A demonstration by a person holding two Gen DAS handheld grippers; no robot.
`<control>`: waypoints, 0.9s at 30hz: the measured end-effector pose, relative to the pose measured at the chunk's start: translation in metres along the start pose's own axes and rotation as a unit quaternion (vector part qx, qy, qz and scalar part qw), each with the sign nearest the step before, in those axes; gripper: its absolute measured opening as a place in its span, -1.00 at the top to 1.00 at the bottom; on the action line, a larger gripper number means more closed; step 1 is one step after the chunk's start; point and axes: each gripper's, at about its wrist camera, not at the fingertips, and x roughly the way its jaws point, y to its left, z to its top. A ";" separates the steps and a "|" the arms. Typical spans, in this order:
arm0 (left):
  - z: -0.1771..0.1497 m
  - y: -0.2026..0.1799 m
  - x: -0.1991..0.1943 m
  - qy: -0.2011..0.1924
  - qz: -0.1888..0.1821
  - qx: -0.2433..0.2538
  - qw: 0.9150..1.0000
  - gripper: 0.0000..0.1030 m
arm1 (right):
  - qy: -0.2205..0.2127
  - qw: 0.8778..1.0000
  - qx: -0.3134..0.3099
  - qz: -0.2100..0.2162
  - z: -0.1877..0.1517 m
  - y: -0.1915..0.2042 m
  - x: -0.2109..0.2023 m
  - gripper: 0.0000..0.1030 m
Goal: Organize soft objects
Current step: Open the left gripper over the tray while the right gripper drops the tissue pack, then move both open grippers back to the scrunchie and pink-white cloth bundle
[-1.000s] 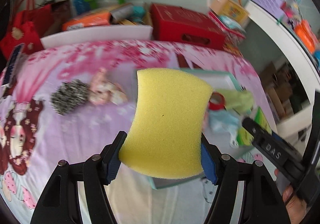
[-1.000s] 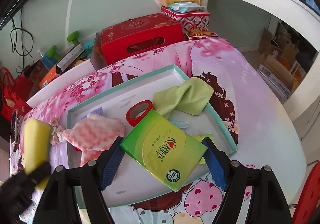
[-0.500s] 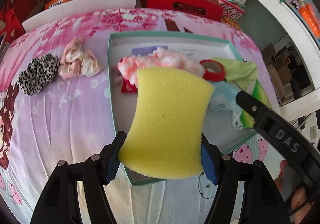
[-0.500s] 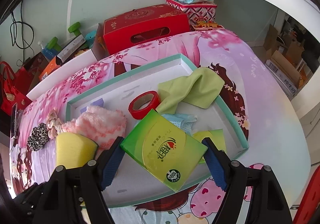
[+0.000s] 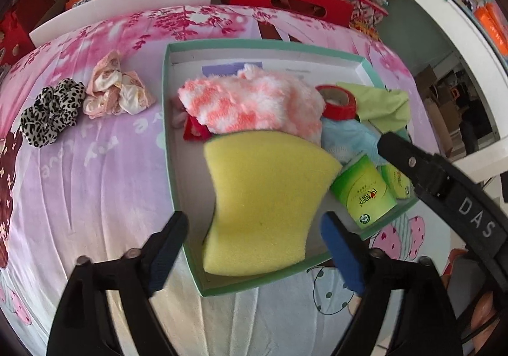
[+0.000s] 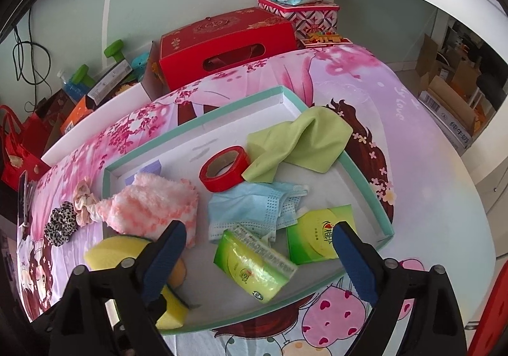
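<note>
Teal-rimmed tray (image 5: 165, 108) on the surface holds most soft items. Yellow sponge (image 5: 266, 197) sits in its near corner, between the wide-open jaws of the left hand-held gripper (image 5: 254, 235), untouched. Right hand-held gripper (image 6: 258, 248) also wide, empty, over the tissue pack (image 6: 254, 264). Risk: leopard scrunchie (image 5: 47, 115) and pink scrunchie (image 5: 117, 89) remain outside; sponge leaning on the rim may tip out.

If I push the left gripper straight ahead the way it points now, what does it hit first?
Most likely the yellow sponge, lying in the teal tray right between the open jaws of the left gripper. Depth is unclear.
</note>
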 end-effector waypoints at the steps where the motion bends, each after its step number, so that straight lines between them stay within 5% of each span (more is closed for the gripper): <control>1: 0.001 0.002 -0.002 -0.003 -0.002 -0.003 1.000 -0.83 | -0.001 1.000 0.002 0.000 0.000 -0.001 0.000 -0.86; 4: 0.002 0.008 -0.012 -0.022 -0.004 -0.015 1.000 -0.83 | -0.006 1.000 0.008 0.000 0.001 -0.003 -0.002 -0.99; 16: 0.013 0.032 -0.046 -0.080 0.019 -0.045 0.996 -0.83 | -0.017 1.000 0.021 0.003 0.003 -0.007 -0.007 -1.00; 27: 0.015 0.119 -0.087 -0.143 0.076 -0.157 0.974 -0.83 | -0.023 0.999 0.000 0.022 0.005 0.013 -0.010 -1.00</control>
